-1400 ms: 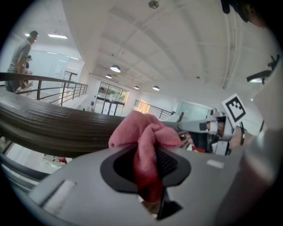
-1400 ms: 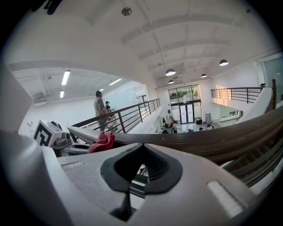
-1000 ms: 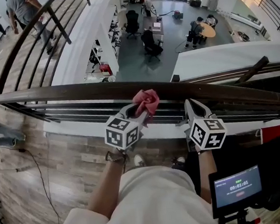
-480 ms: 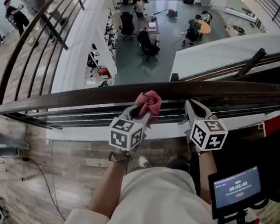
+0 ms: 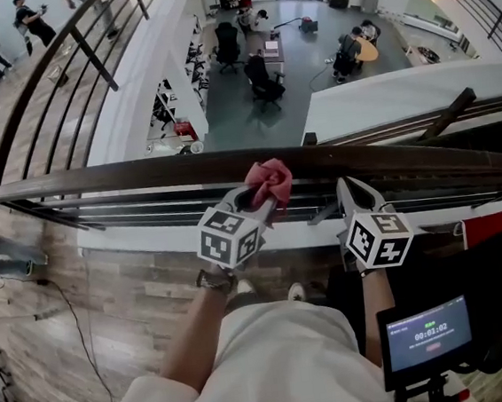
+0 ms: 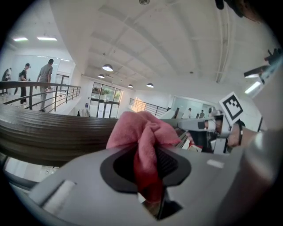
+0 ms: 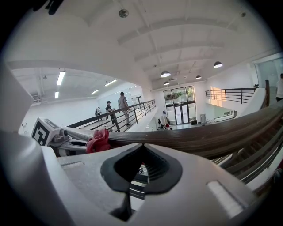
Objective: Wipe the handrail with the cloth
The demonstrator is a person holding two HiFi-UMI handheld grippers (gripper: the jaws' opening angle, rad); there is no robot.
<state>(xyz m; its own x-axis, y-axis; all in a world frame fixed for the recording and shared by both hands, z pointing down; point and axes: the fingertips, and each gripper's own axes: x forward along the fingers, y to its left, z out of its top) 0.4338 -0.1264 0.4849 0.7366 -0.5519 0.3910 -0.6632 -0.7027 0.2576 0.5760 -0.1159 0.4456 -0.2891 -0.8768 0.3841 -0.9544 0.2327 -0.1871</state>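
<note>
A dark wooden handrail [image 5: 141, 174] runs across the head view from left to right. My left gripper [image 5: 265, 196] is shut on a bunched pink cloth [image 5: 268, 177], which rests against the near side of the rail at its middle. In the left gripper view the cloth [image 6: 139, 130] bulges out above the jaws, with the handrail [image 6: 48, 134] just behind it. My right gripper [image 5: 355, 188] hovers a short way to the right, just in front of the rail, shut with nothing in it. From the right gripper view the handrail [image 7: 212, 134] passes in front and the cloth [image 7: 98, 140] shows at the left.
Thin metal bars [image 5: 145, 214] run under the handrail. Beyond it lies a drop to a lower floor with office chairs [image 5: 266, 76] and seated people. A screen with a timer [image 5: 428, 332] stands at my lower right. People walk along the curved balcony [image 5: 32, 22] at upper left.
My left gripper has slid the cloth a little to the right along the rail. The right gripper has drifted slightly right as well.
</note>
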